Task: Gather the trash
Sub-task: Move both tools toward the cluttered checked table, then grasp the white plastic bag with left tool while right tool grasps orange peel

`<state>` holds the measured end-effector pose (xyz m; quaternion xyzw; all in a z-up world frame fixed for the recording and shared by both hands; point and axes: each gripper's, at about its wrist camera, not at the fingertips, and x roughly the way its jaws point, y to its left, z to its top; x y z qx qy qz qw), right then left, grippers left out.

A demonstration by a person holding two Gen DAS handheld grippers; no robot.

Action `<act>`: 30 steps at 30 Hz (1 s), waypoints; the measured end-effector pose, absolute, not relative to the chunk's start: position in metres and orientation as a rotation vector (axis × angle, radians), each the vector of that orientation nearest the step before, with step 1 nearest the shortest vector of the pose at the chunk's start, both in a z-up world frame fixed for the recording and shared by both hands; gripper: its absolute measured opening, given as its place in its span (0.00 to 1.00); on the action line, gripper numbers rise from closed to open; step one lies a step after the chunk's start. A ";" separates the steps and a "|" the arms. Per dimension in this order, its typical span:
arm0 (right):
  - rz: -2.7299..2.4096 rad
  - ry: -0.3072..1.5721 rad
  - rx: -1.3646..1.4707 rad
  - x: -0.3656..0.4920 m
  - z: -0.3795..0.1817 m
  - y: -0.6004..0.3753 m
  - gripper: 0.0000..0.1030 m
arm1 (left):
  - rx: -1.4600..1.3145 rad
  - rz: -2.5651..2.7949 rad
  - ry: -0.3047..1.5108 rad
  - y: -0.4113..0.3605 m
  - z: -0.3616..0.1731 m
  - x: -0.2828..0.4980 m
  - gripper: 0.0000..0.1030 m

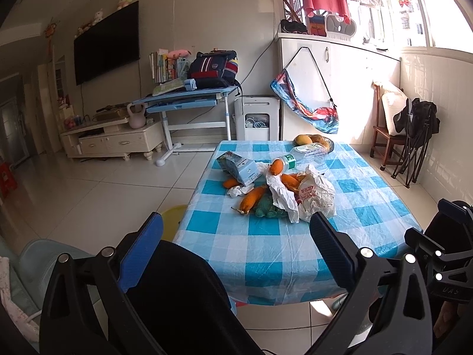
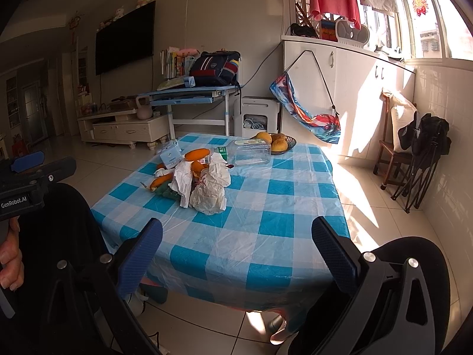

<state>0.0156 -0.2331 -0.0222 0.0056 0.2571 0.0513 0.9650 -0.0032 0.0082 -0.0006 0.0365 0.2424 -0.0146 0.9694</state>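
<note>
A heap of trash lies on the blue-and-white checked table [image 1: 266, 248] [image 2: 266, 207]: a crumpled white paper wrapper [image 1: 307, 195] [image 2: 210, 189], orange peels [image 1: 251, 199] [image 2: 196, 153], a light blue carton [image 1: 238, 167] [image 2: 171, 155], a clear plastic bottle lying on its side [image 1: 304, 155] [image 2: 251, 151], a small white tissue [image 1: 239, 190] and something green [image 1: 266, 208]. My left gripper [image 1: 236, 236] is open and empty, held back over the near table edge. My right gripper [image 2: 236, 239] is open and empty, also short of the heap.
A dark bowl of fruit [image 1: 317, 141] [image 2: 278, 142] stands at the table's far edge. A yellow bin [image 1: 174, 219] sits on the floor at the table's left. A wooden chair with bags [image 2: 414, 148] stands by the right wall. A blue desk [image 1: 189, 100] stands behind.
</note>
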 end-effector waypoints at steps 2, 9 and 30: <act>0.104 0.519 0.012 0.015 -0.022 -0.233 0.94 | 0.063 -0.029 0.492 0.010 -0.002 -0.002 0.93; 0.105 0.517 0.021 0.017 -0.024 -0.231 0.94 | 0.019 -0.032 0.506 0.018 -0.003 0.000 0.93; 0.144 0.649 0.075 0.100 -0.030 -0.242 0.94 | -0.048 -0.152 0.675 0.015 -0.028 0.116 0.93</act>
